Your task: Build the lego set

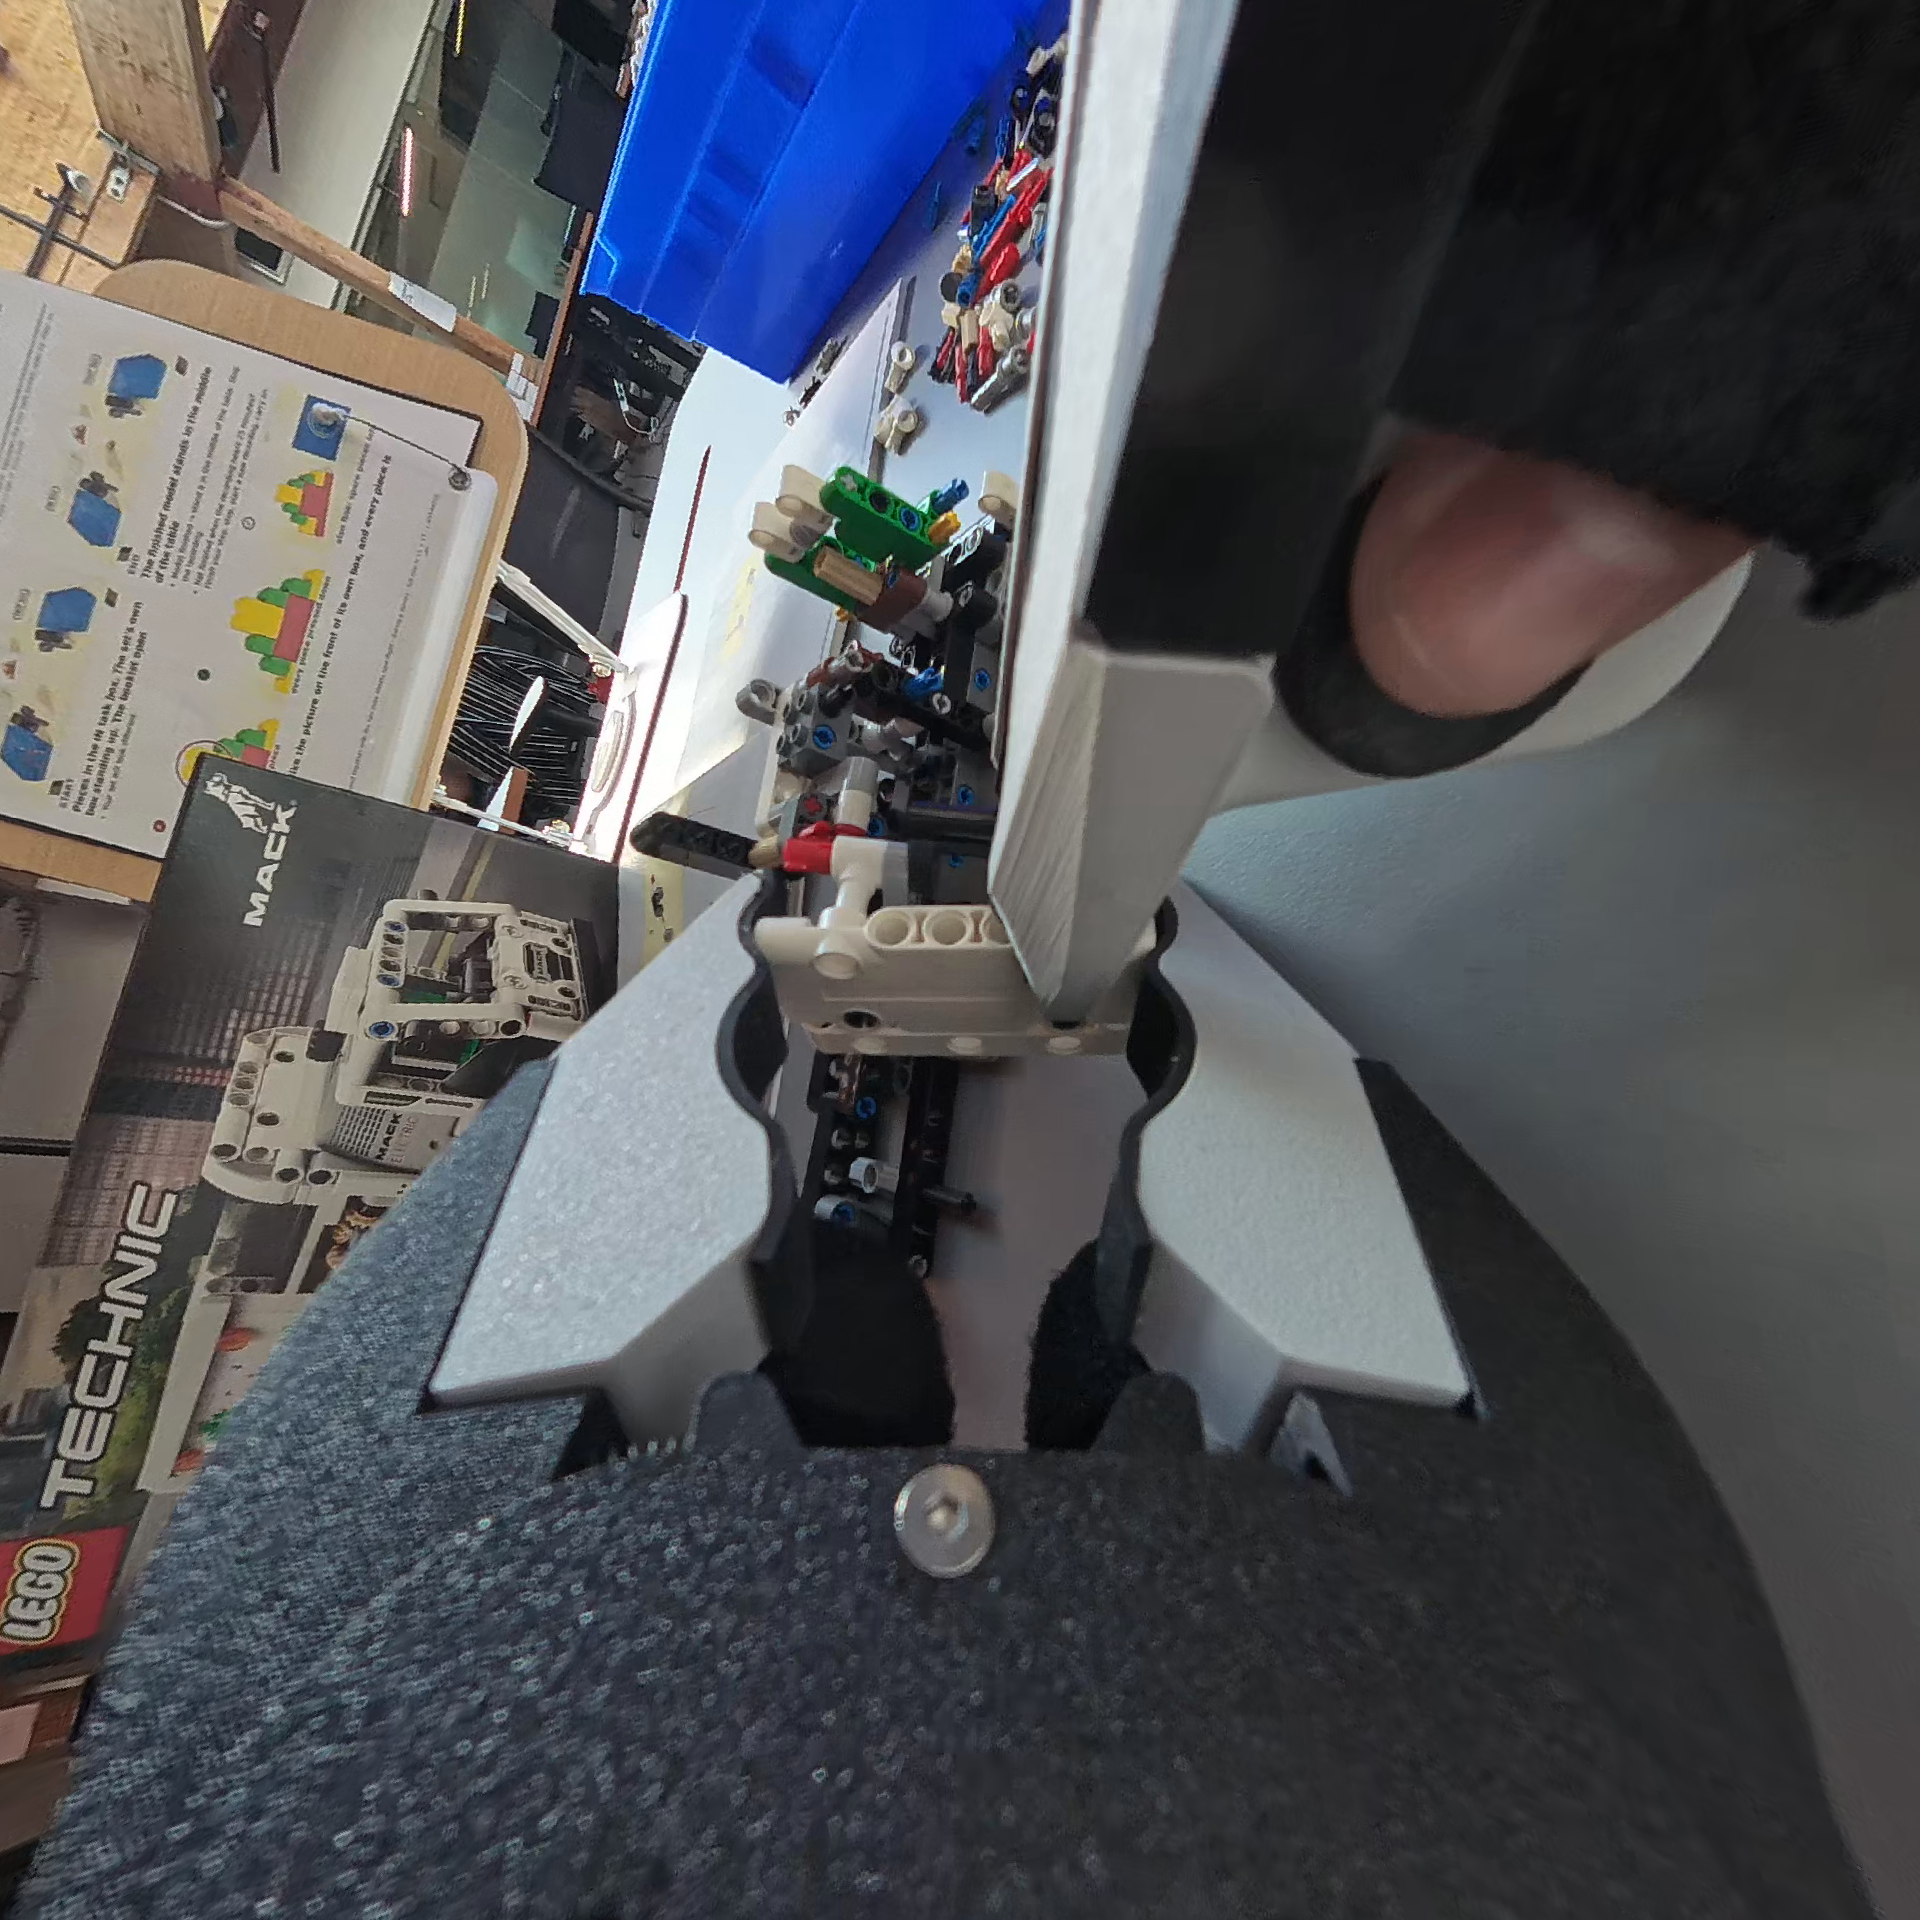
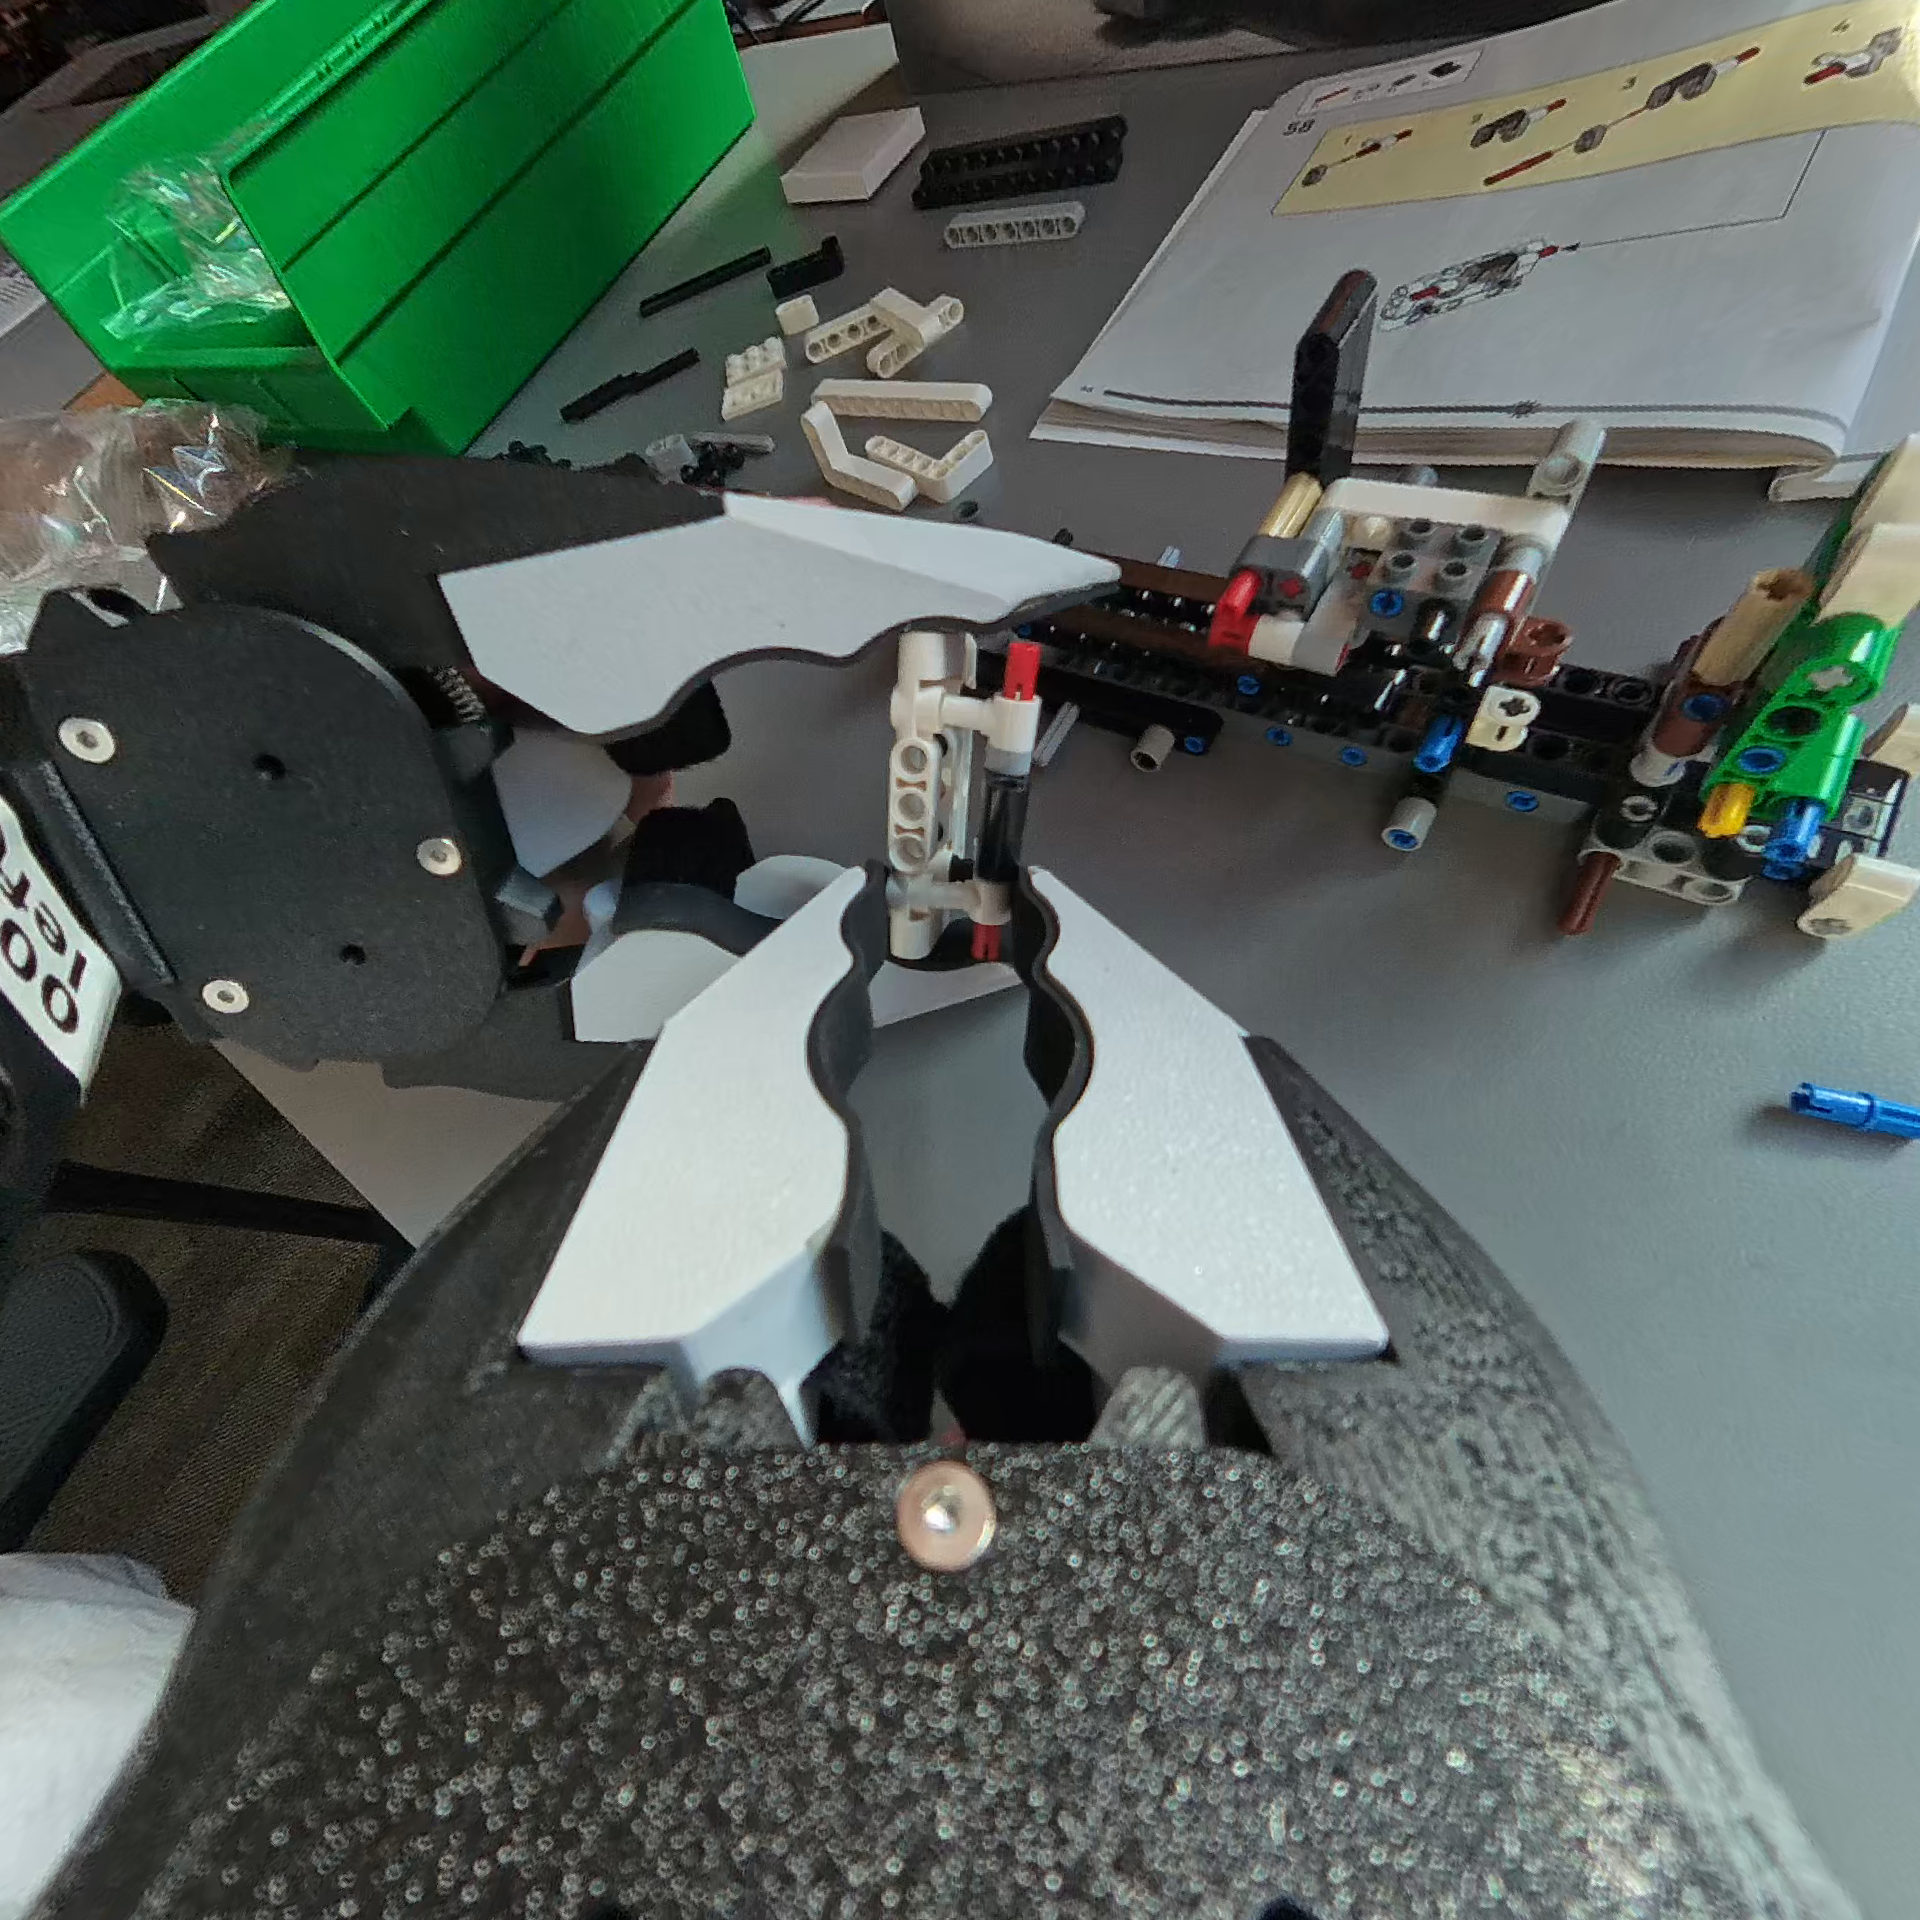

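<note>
Between both grippers' tips: white beam sub-assembly [image 2: 935, 790] with red pins, black rod; left gripper [image 1: 961, 966] and right gripper [image 2: 951, 914] clamp it.

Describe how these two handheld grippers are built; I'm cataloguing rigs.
Each gripper has a speckled black, rough-textured body, a silver centre screw, and pale grey wedge-shaped fingers lined with wavy black pads. The left gripper matches; its side carries a white printed label. Black fabric covers the hand.

2 grippers [image 2: 951, 904] [image 1: 961, 971], both clamping 1 white sub-assy [image 2: 951, 790]; 1 chassis build [image 2: 1455, 665] right of fingers; 1 green bin [image 2: 416, 177] far left; 1 manual [image 2: 1507, 281] beyond.
</note>
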A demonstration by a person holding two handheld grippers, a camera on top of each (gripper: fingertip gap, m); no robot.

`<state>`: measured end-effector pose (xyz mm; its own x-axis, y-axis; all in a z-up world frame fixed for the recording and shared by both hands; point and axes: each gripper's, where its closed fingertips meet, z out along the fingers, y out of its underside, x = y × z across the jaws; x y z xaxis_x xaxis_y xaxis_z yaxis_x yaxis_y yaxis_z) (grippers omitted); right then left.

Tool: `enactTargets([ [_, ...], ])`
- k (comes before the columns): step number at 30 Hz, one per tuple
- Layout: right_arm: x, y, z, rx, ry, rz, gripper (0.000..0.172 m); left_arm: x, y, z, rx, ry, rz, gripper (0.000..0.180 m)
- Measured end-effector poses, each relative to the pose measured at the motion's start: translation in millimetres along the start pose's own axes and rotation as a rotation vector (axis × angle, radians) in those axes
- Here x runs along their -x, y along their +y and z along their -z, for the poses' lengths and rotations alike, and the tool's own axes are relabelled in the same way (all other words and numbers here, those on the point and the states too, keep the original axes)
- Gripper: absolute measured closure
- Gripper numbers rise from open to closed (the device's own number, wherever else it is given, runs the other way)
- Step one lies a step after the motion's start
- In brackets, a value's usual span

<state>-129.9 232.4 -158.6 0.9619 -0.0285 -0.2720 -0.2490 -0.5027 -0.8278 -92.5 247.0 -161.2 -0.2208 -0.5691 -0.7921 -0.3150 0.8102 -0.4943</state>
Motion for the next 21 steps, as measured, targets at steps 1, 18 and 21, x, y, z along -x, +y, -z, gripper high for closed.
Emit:
enactTargets([
  [1, 0.1, 0.6, 0.2, 0.008, 0.011, -0.001, 0.149, -0.1, -0.5, 0.3, 0.000, -0.008, -0.014, 0.116],
  [18, -5.7, -0.6, -0.8, -0.037, 0.132, 0.050, 0.151, 5.4, 2.9, 0.7, 0.101, -0.116, -0.108, 0.116],
  [21, -5.9, 0.0, -1.3, -0.036, 0.119, 0.028, 0.151, 6.0, 2.9, 1.1, 0.111, -0.135, -0.138, 0.116],
])
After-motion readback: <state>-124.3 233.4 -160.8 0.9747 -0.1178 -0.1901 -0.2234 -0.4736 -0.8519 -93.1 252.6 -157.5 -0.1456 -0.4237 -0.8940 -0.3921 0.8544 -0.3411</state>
